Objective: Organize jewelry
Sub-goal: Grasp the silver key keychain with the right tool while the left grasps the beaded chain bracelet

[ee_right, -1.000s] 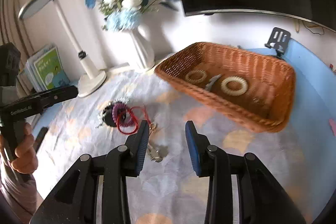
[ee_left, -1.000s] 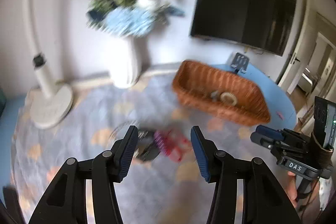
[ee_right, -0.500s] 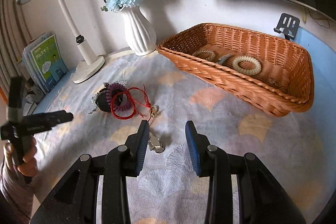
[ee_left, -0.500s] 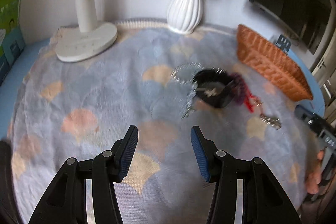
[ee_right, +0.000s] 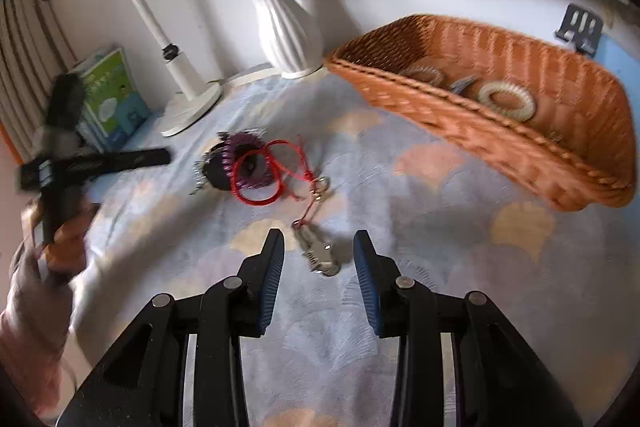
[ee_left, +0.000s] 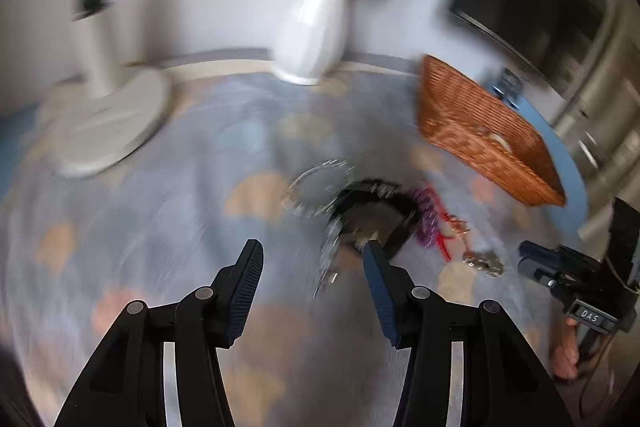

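While the left-wrist view is smeared by motion blur, the left gripper [ee_left: 310,267] is readable: its two fingers stand well apart with nothing between them, held above the patterned cloth [ee_left: 160,219]. Just beyond its right fingertip lies the jewelry pile: a silver chain bracelet [ee_left: 316,183] looped on the cloth to the left, touching a dark round piece [ee_left: 372,215], with a purple coil band [ee_left: 426,223] and red cord [ee_left: 442,241] to the right of it; details of the dark piece cannot be resolved. The right-wrist view is sharper. The right gripper [ee_right: 319,251] also has its fingers spread apart, empty, low over the cloth, with a small silver metal charm [ee_right: 318,253] lying on the cloth between the two fingertips; no contact visible. A thin red string runs from that charm to the far left, to a red cord loop [ee_right: 256,181] overlapping the purple band and dark piece. The wicker basket [ee_right: 472,131] sits at far right on the cloth, well apart from the pile; inside it a pale ring [ee_right: 506,101], a second duller ring [ee_right: 424,75] and a greyish item between them. A white vase [ee_right: 288,31] with blue and white flowers stands at the far edge, left of the basket, and a white desk lamp [ee_right: 176,67] further left.
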Available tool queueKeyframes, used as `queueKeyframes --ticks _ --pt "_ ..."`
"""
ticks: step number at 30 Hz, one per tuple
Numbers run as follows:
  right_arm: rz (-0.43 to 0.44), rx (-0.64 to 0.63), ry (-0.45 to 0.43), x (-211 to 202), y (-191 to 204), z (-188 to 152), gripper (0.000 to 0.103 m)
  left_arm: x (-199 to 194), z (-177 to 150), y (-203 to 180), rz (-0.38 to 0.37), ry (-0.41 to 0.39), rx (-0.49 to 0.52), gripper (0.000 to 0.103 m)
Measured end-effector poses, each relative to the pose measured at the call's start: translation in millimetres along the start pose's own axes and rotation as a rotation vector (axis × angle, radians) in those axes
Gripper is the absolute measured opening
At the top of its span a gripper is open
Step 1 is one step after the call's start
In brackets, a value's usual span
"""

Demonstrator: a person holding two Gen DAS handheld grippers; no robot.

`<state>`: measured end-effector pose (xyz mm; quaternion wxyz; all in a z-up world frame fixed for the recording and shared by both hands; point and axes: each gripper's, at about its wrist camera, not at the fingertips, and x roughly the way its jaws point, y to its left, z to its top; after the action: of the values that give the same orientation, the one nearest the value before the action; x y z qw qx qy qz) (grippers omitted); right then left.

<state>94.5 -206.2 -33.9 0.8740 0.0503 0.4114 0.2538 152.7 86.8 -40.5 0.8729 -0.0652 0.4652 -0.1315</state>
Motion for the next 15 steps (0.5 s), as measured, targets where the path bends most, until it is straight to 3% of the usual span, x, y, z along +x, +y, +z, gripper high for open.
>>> queueKeyframes --ticks 3,6,10,15 --pt "-0.026 -0.07 0.051 2.6 6.0 -0.9 0.039 32.4 19.6 9.5 0.071 0.056 0.046 0.054" --pt "-0.025 -0.136 0.143 10.3 11.6 1.2 0.039 59.5 30.4 21.1 -0.024 0.119 0.049 0.054" --pt "-0.022 -0.211 0.18 21.2 18.8 6.4 0.039 65.9 36.4 19.2 -0.069 0.111 0.103 0.054" --pt "-0.109 -0.322 0.181 42.9 29.4 2.6 0.039 67.9 34.5 9.4 -0.032 0.091 0.197 0.051"
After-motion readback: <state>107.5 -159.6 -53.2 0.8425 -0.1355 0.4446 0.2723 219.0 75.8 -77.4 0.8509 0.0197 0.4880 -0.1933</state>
